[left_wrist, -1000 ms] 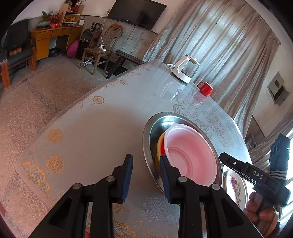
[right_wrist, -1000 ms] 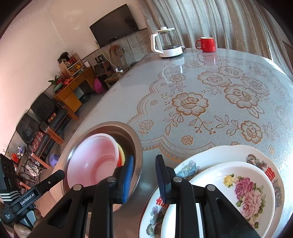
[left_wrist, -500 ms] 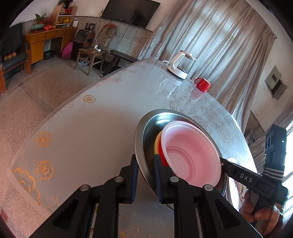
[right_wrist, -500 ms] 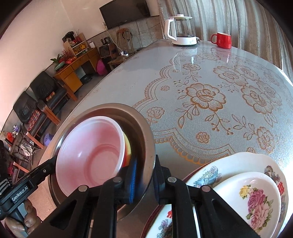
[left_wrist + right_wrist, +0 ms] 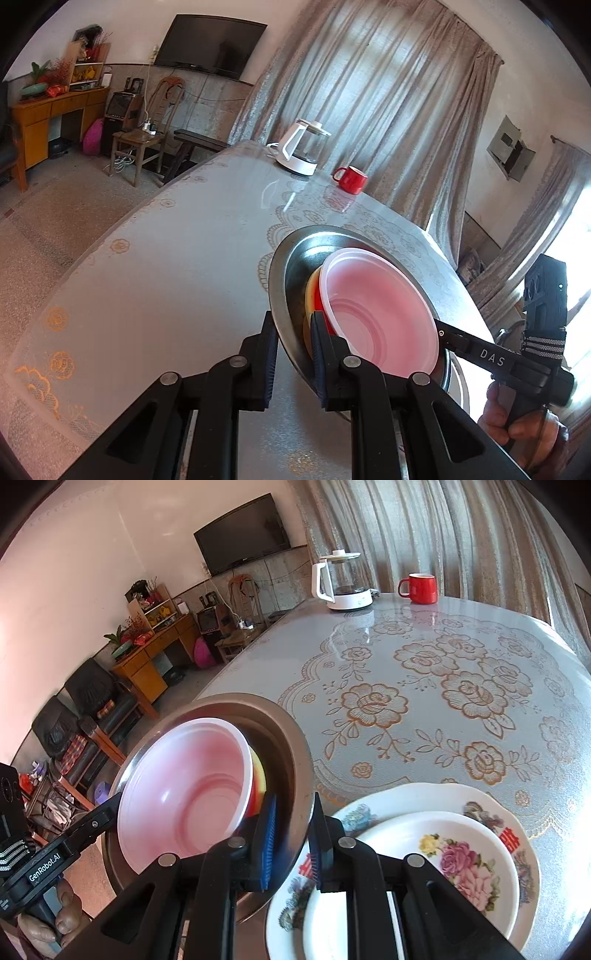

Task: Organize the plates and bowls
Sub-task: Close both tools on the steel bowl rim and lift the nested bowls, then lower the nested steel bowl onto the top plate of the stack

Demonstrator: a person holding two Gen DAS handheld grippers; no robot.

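Basin [image 5: 295, 258] of grey metal is gripped on its rim from two sides: the left gripper [image 5: 293, 341] is clenched on the near rim in the left wrist view, one pad outside the wall and one pad inside, and the right gripper [image 5: 291, 834] is clenched the same way on the opposite rim. Both pairs of jaws are almost together, with only the thin metal wall between them. Each gripper is held by a hand [image 5: 524, 430] that shows at the edge of the other camera's view. The basin is tilted, and I cannot tell if its bottom touches the table [image 5: 461, 686]. Inside the basin a pink bowl [image 5: 192, 790] leans on its side, and behind it is a yellow bowl [image 5: 260, 775] with a red one nested between them, of which only the edges show. Just beside the basin, on the right gripper's side, a stack of two flowered plates [image 5: 443, 849] lies on the table, the smaller plate on the larger one. Well apart from the basin, at the far edge of the table, stand a white kettle [image 5: 341, 581] and a red mug [image 5: 421, 587], the two near each other. Beyond the basin, off the table, a television [image 5: 210, 48] hangs on the wall and grey curtains [image 5: 369, 110] hang behind the kettle.
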